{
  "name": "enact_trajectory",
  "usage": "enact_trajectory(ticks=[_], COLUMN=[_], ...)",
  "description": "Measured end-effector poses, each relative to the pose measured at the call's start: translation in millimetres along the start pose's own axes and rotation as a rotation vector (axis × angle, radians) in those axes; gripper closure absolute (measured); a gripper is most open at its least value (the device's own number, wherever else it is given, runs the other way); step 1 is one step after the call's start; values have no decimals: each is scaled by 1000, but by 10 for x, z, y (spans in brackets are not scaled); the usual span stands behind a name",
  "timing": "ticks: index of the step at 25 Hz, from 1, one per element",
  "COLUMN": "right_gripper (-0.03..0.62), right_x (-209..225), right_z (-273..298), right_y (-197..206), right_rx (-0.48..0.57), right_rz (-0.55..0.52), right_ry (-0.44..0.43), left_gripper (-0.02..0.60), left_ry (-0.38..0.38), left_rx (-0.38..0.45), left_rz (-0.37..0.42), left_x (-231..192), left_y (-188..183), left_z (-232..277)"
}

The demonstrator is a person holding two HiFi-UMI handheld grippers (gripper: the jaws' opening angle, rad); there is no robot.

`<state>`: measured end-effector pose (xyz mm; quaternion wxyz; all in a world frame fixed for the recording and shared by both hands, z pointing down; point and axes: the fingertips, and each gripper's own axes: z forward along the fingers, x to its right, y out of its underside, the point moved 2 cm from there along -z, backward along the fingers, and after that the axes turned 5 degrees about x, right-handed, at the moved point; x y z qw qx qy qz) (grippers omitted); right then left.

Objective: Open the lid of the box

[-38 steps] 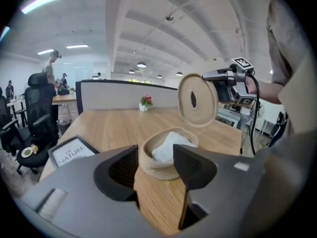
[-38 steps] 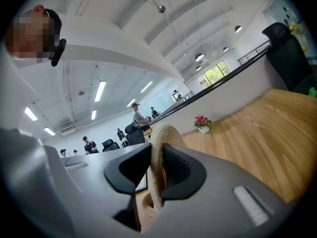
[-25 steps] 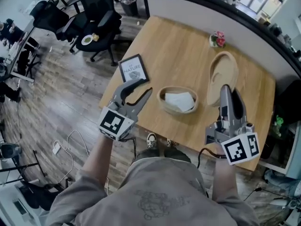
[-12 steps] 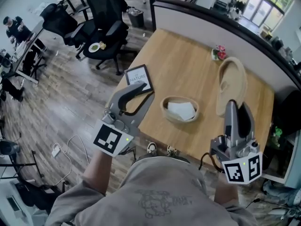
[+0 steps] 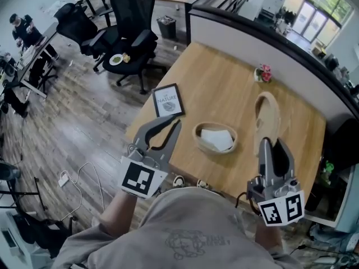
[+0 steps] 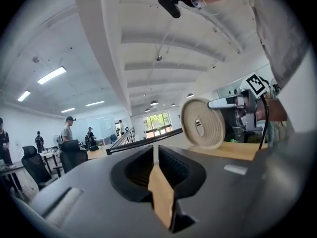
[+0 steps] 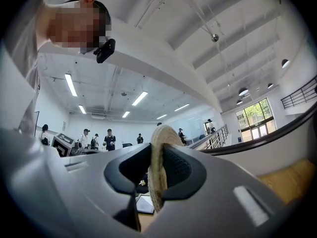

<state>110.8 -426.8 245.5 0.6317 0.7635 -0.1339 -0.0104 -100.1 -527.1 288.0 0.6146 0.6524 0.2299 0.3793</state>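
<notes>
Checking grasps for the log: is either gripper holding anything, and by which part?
Right gripper clamps the round woven beige lid by its rim. Left gripper, jaws just closing, holds nothing.

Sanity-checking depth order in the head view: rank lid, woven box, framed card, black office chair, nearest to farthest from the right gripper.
1. lid: clamped in the right gripper, upright.
2. woven box: on the table, to its left.
3. framed card: farther left, by the table edge.
4. black office chair: off the table, far upper left.
</notes>
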Motion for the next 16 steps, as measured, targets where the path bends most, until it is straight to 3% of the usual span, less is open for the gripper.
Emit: enact_trajectory(ticks=[4,16], right_gripper=[510,510], right_x=[7,-4], right_z=[40,168], right_y=[38,106], right_rx=[-14,-29], right_rz=[10,16], right_ry=[9,23], left_gripper=[574,580], left_ry=[-3,-21], left_rx=[1,1], left_rz=[-74,-56], left_x=[-5,-218], left_y=[56,28], left_z=[-10,-22])
